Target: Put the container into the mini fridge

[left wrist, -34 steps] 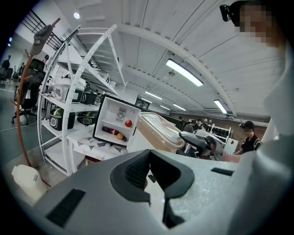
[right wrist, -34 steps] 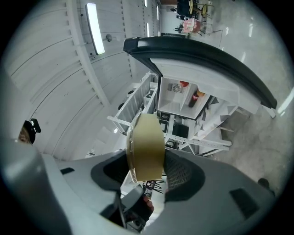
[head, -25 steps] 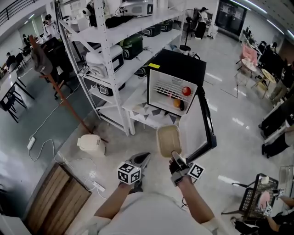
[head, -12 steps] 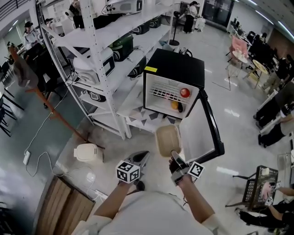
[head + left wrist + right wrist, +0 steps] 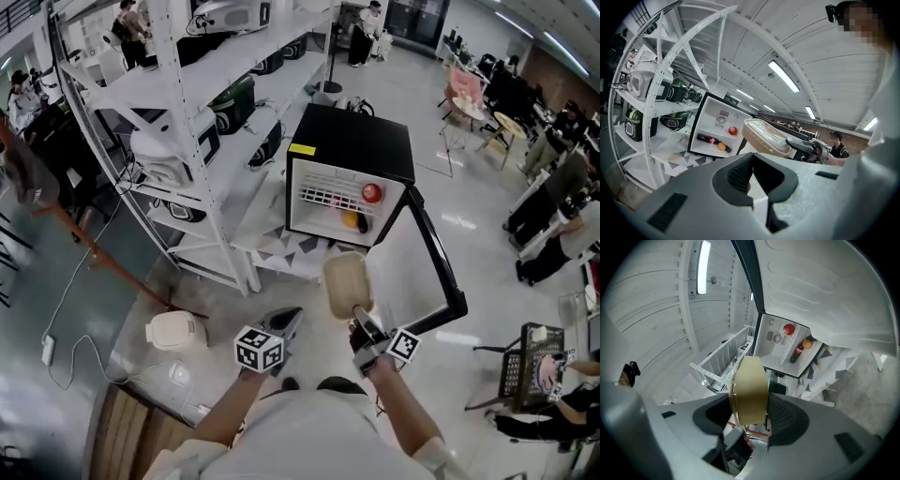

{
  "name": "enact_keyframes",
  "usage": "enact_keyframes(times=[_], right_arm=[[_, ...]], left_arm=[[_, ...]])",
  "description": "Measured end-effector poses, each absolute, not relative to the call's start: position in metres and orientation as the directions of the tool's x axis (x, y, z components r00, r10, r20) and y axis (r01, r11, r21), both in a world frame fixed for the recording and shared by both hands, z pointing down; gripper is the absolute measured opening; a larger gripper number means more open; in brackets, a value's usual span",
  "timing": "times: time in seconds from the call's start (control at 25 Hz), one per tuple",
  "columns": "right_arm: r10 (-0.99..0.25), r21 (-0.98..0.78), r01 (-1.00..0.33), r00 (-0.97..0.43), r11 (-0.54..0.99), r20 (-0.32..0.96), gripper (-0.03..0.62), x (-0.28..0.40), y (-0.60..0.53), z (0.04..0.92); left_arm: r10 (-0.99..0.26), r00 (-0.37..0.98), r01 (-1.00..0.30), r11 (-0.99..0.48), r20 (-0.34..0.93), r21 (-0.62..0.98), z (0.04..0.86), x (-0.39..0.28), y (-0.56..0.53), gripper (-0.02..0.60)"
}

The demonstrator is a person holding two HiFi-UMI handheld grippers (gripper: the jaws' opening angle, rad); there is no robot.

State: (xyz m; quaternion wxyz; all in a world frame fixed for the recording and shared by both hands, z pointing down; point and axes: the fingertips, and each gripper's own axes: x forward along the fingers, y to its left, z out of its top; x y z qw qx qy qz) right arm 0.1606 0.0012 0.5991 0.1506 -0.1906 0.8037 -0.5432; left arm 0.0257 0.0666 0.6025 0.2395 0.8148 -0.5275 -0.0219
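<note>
A white shelving rack point(image 5: 178, 122) of perforated metal is seen at the left, with a rounded white appliance point(image 5: 173, 330) on the glossy floor below it. The left gripper point(image 5: 287, 321) is carried empty, its ribbed pads brought together. Further right, the boxy black mini fridge point(image 5: 349, 150) is stood on a low table point(image 5: 281, 248) patterned with grey triangles. Its white interior is exposed and the door point(image 5: 403, 272) is swung open. A tan, round-cornered plastic container point(image 5: 345, 283) is clamped at its near edge by the right gripper point(image 5: 360, 317) and is held in the air before the fridge opening, outside it.
</note>
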Motion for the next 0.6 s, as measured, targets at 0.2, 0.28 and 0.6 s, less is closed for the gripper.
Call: enact_keyframes(times=[0.2,0.28,0.6], right_arm=[[-0.498,-0.932,-0.173,-0.867,0.319,-0.009,0.23,0.154,-0.003,0.604],[-0.505,-0.931,-0.183,-0.863,0.317,-0.002,0.23,0.153,-0.006,0.606],[-0.501,-0.932,-0.179,-0.865,0.314,-0.003,0.23,0.139,-0.03,0.611]], left_arm=[[-0.855,0.472,-0.835,-0.354,0.216,0.422,0.606,0.02,0.056,0.005],[-0.85,0.48,-0.83,-0.36,0.218,0.425,0.608,0.019,0.051,0.004],[-0.846,0.479,-0.828,-0.347,0.235,0.441,0.619,0.007,0.031,0.005]])
